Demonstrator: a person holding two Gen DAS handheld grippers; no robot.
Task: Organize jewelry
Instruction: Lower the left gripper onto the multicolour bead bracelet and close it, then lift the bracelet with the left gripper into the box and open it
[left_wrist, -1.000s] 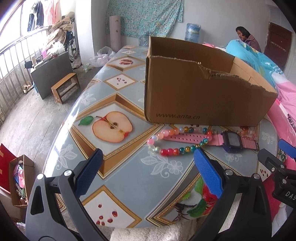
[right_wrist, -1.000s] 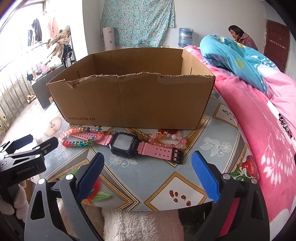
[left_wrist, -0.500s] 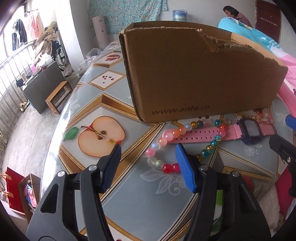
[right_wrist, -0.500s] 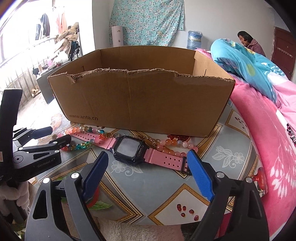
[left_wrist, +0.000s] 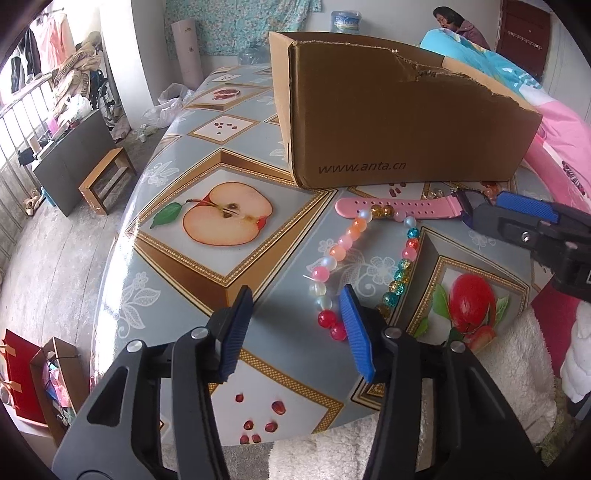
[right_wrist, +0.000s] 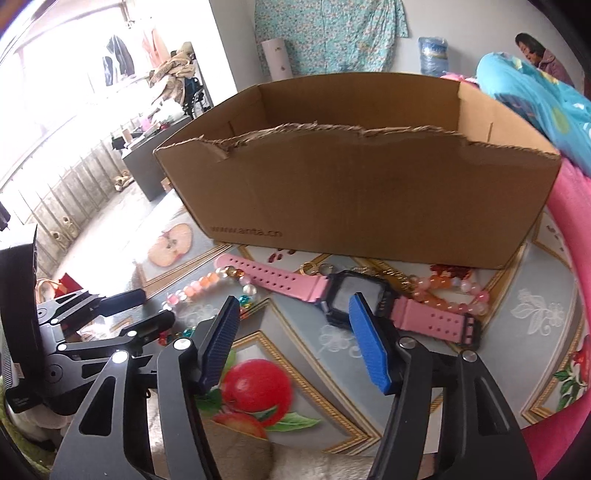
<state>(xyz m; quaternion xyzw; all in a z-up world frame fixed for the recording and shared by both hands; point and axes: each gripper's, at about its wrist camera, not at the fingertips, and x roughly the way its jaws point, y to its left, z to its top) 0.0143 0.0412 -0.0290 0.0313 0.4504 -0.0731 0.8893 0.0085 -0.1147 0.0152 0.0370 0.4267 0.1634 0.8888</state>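
The table (left_wrist: 207, 280), covered in a fruit-printed cloth, carries a torn-topped cardboard box (left_wrist: 399, 122) printed with a web address. The jewelry lies on the cloth in front of the box's near wall. A pink-strapped digital watch (right_wrist: 354, 295) lies flat there with its dark face up. A bracelet of mixed coloured beads (left_wrist: 369, 266) forms a loop, its far end resting against the watch's strap. A second, orange and pink bead bracelet (right_wrist: 454, 291) sits by the other strap, close to the box.

The left hand-held gripper (left_wrist: 295, 332) tilts steeply down toward the table. Its blue-padded jaws are closing, with only bare cloth in the gap. Its right pad (left_wrist: 356, 339) stands just beside the red beads at the loop's near end, and whether it touches them cannot be told.

The right hand-held gripper (right_wrist: 295, 339) also slants downward, its jaws closing on nothing. Its right pad (right_wrist: 369, 343) overlaps the near edge of the watch face in view, and the left pad (right_wrist: 219, 339) stands over the cloth near the coloured beads.
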